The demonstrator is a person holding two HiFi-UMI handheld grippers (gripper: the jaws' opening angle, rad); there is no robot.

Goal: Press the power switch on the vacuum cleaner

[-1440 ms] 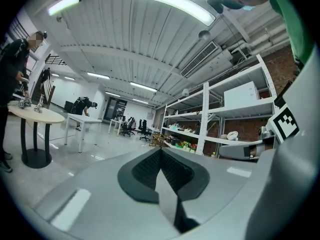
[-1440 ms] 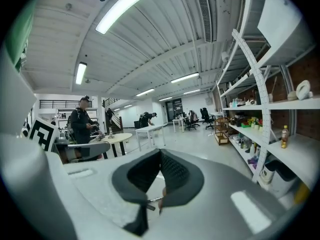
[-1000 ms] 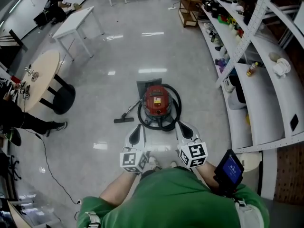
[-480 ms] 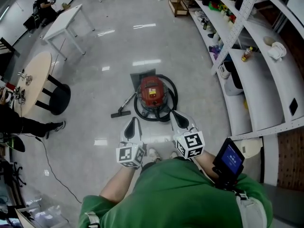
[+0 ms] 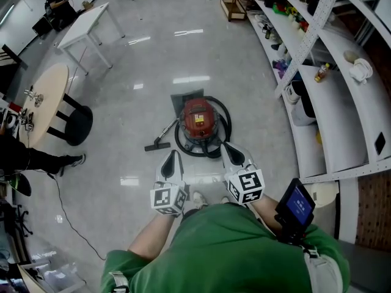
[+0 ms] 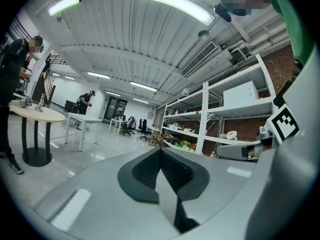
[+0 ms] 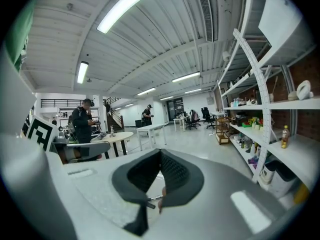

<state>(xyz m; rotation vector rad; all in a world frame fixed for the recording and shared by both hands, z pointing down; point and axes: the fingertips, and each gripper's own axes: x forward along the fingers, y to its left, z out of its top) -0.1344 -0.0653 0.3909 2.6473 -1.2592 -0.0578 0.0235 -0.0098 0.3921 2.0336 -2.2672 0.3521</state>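
Head view — red vacuum cleaner (image 5: pixel 198 116) stands on the glossy floor (image 5: pixel 183 54), ringed by its black hose (image 5: pixel 228 126), just ahead of both grippers and apart from them. Left gripper (image 5: pixel 171 156) and right gripper (image 5: pixel 228 148) point toward it.
Left gripper view — jaws pressed together, nothing between them; round table (image 6: pixel 37 115) at left.
Right gripper view — jaws likewise closed and empty; shelving (image 7: pixel 262 109) at right.
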